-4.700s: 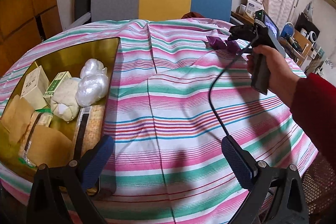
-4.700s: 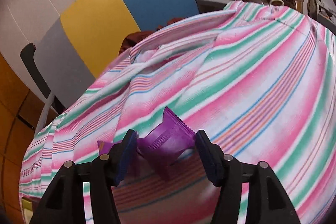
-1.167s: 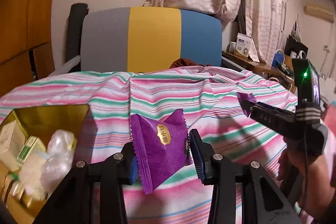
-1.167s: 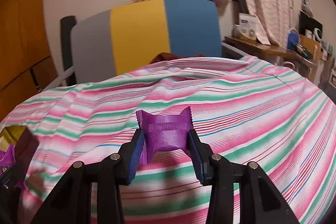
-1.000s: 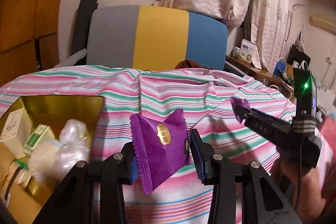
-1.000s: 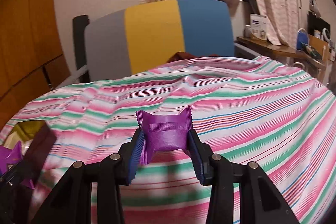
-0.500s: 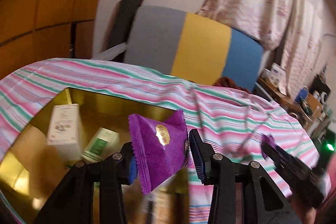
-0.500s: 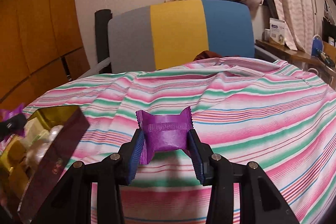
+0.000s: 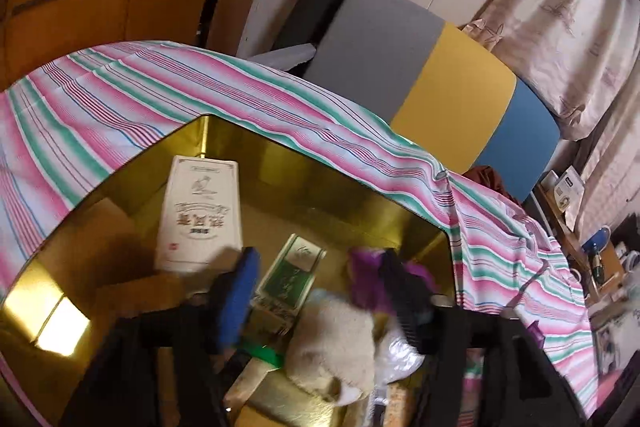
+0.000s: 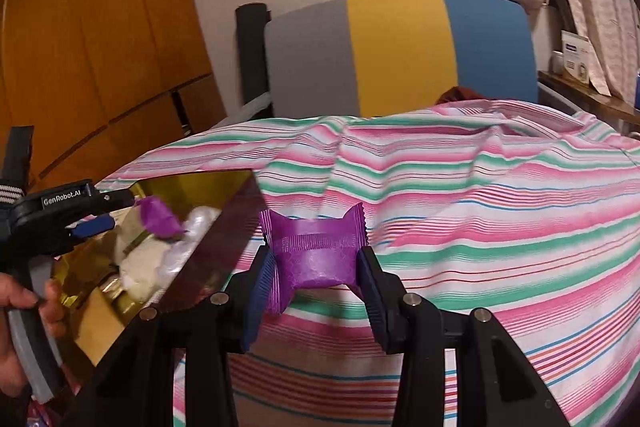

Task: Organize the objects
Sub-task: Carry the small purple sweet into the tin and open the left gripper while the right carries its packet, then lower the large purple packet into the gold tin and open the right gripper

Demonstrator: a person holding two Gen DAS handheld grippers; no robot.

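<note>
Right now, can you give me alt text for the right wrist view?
The right gripper holds a purple packet squeezed between its pads, above a striped cloth. At the left, the left gripper, jaws opening, is over an open gold box with a second purple packet at its tips. A grey, yellow and blue chair stands behind.

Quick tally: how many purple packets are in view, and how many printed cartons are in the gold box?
Purple packets: 2 (held packet in the right claw; loose packet between the opening jaws of the left claw, over the gold box)
Printed cartons: 2 (white carton, green carton)
Total: 4
</note>
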